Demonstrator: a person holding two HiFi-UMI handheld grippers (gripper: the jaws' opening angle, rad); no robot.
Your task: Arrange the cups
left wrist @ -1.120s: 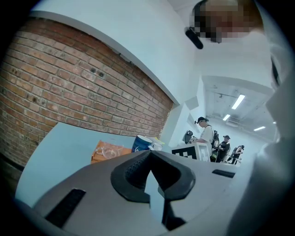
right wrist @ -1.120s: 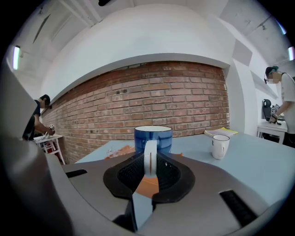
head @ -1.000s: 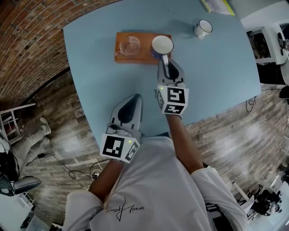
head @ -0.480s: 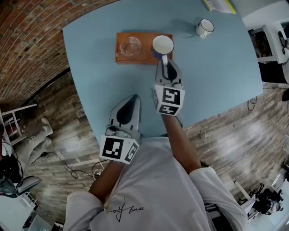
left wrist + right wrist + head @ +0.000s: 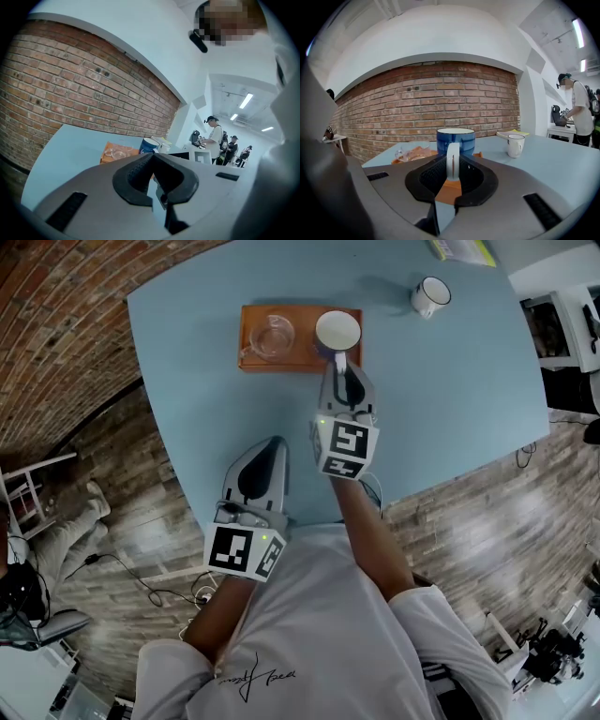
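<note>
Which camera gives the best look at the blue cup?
The right gripper view: the blue cup stands close and centred, side-on, its blue wall, white rim and white handle all plain. The head view looks down on it, showing mostly its white inside, on the wooden tray. The left gripper view catches only a small blue piece.

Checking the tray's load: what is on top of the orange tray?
A clear glass cup and a blue mug, whose handle the right gripper clamps. The tray beneath both is covered; whether the mug's base touches it cannot be told.
</note>
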